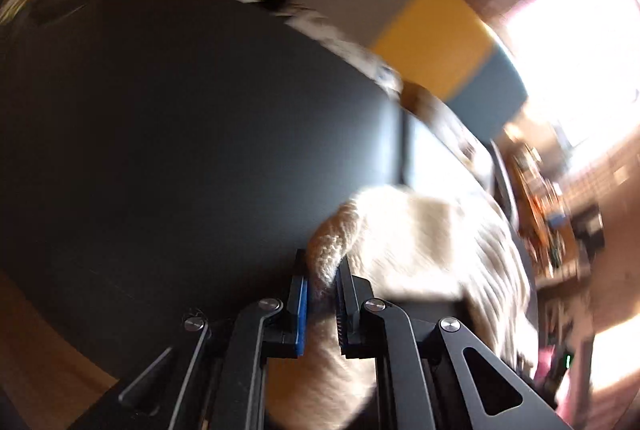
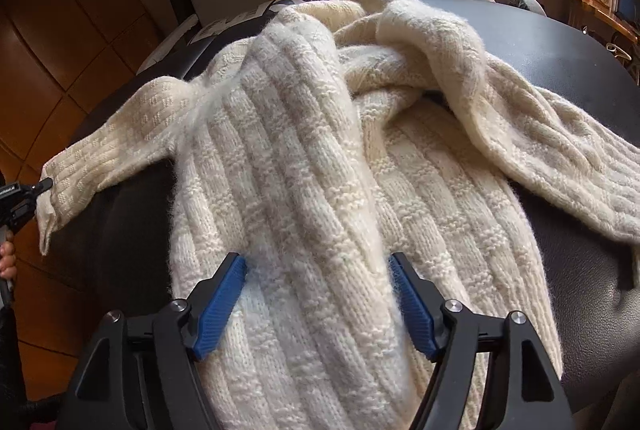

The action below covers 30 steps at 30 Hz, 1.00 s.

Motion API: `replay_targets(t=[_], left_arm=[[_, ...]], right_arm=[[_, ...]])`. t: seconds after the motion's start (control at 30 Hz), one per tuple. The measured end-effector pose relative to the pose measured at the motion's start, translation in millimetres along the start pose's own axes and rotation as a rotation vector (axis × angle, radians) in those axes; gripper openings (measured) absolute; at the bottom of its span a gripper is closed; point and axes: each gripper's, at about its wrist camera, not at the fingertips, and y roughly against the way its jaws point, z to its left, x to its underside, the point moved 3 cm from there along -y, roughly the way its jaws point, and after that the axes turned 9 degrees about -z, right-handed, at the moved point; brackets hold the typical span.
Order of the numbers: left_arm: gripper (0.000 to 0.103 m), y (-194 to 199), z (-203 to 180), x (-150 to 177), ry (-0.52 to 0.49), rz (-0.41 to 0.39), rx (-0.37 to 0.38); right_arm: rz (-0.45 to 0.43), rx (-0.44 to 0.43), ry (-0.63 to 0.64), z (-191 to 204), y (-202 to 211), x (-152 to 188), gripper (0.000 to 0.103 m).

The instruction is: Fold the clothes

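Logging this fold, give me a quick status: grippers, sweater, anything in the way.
Left gripper shut on the sweater cuff. Right gripper open over the sweater body. Sweater rumpled on dark table, sleeves unfolded. Nothing in the way.

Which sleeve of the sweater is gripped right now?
The sleeve stretched out to the left: the left gripper pinches its cuff. The other sleeve lies loose on the right; the right gripper is open.
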Motion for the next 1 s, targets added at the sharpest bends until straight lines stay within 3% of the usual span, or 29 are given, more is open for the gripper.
replay_targets(t=[0.1, 0.23, 0.37, 0.4, 0.47, 0.53, 0.6, 0.67, 0.73, 0.87, 0.97, 1.0], left_arm=[[0.014, -16.9, 39.3, -11.7, 0.064, 0.067, -0.088], [0.022, -31.2, 62.1, -24.7, 0.092, 0.127, -0.172], [0.023, -4.5, 73.8, -49.1, 0.102, 0.026, -0.347], [0.024, 6.3, 68.6, -51.7, 0.104, -0.017, -0.352], [0.025, 20.4, 43.7, -48.3, 0.089, -0.073, -0.248], [0.028, 14.8, 4.0, -31.6, 0.016, -0.055, -0.149], [0.028, -4.0, -46.2, -5.5, -0.082, -0.002, -0.053], [0.028, -25.5, -93.6, 24.8, -0.163, 0.069, 0.045], [0.028, -46.2, -130.6, 51.9, -0.221, 0.139, 0.114], [0.028, -100.3, -202.4, 79.7, -0.342, 0.248, 0.17], [0.028, -111.2, -219.7, 86.7, -0.415, 0.256, 0.159], [0.028, -115.2, -221.7, 89.1, -0.428, 0.26, 0.148]], right_arm=[[0.012, 0.004, 0.004, 2.3, -1.4, -0.6, 0.079], [0.029, 0.013, 0.027, 8.1, -5.8, -1.5, 0.086], [0.041, 0.008, 0.034, 10.9, -9.1, -3.0, 0.09], [0.04, 0.006, 0.036, 11.7, -10.1, -3.0, 0.092], [0.038, 0.003, 0.043, 13.5, -12.2, -3.0, 0.095], [0.047, 0.002, 0.054, 16.0, -14.1, -3.6, 0.099], [0.058, -0.014, 0.059, 17.0, -14.6, -5.4, 0.099], [0.027, -0.09, -0.003, 9.7, -6.3, -14.5, 0.095], [-0.02, -0.148, -0.057, 0.1, 4.0, -29.4, 0.084], [-0.141, -0.163, -0.082, -20.7, 20.0, -78.6, 0.078], [-0.177, -0.162, -0.042, -25.0, 6.0, -117.8, 0.073], [-0.151, -0.174, -0.047, -28.4, -6.3, -125.4, 0.071]])
